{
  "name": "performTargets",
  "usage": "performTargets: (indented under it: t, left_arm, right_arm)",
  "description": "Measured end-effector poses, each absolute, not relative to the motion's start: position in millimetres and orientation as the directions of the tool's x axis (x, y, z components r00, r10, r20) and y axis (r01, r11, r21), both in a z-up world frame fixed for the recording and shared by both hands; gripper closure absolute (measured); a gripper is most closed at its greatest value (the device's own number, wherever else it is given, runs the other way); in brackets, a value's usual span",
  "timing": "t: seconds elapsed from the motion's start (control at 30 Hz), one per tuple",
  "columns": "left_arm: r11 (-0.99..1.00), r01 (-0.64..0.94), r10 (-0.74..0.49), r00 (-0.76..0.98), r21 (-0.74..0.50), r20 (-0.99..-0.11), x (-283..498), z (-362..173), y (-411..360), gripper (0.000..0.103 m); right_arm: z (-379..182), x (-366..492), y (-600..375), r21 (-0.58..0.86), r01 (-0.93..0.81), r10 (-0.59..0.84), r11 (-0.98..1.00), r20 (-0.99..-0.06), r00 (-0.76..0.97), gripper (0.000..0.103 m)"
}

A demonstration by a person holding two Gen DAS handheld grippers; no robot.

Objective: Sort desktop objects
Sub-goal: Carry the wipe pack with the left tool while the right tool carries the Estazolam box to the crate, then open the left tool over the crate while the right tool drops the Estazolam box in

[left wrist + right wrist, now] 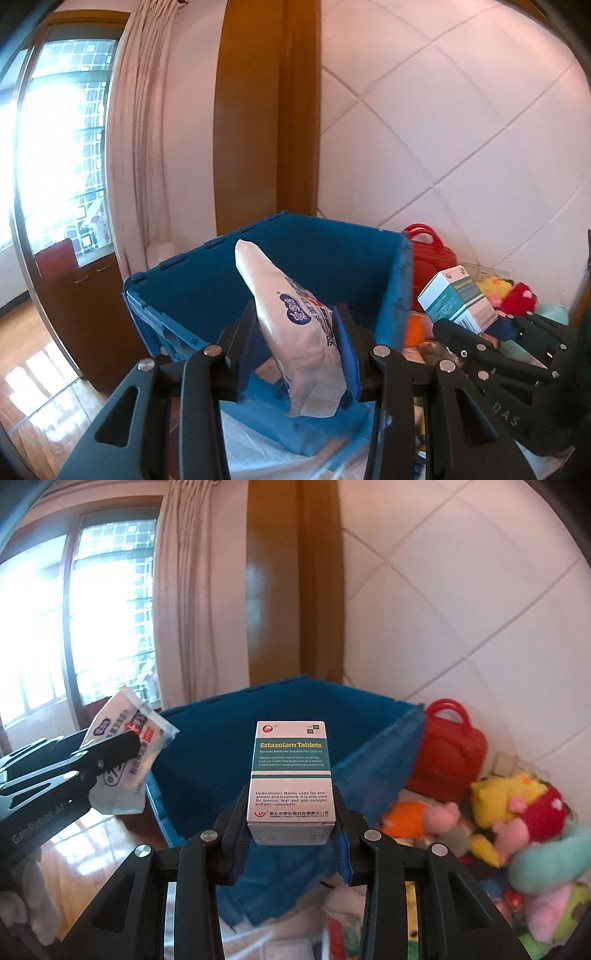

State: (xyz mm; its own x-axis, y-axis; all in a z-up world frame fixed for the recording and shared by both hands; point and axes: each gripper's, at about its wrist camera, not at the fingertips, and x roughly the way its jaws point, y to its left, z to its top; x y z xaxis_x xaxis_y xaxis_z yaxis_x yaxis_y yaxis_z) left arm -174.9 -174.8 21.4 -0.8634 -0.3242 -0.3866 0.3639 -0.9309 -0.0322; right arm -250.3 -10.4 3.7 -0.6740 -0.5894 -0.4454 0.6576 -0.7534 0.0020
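White wall tiles and a brown wooden pillar (295, 590) stand behind a desk crowded with soft toys (517, 812) and a red case (450, 753), with a window and pale curtain off to the left. Both hands are loaded. The left gripper (295, 347) is clamped on a white plastic packet (295, 325), whose long axis runs up and away from the fingers, its top end leaning over the open blue crate (207, 280). The right gripper (291, 830) pinches the lower end of a medicine box (291, 775) labelled as tablets, held upright with its printed face to the camera. In both wrist views the crate lies straight ahead and below the carried things, its open mouth facing up. The left gripper looks to be the nearer of the two to it, since its packet already overlaps the crate's interior, while the right hand's box sits in front of the near wall. Judging by that, the coming move is probably to carry each item forward over the rim and let go, if the crate is where they belong.
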Motion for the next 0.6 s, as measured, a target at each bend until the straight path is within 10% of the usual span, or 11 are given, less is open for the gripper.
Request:
performTargets:
  t: [0.6]
  left_arm:
    - [-0.981, 0.191, -0.174, -0.788, 0.034, -0.591, -302.3, -25.6, -304.6, 0.064]
  right_arm:
    - [-28.4, -324.6, -146.6, -0.023, 0.560, -0.436, -0.828, -0.601, -0.669, 0.066]
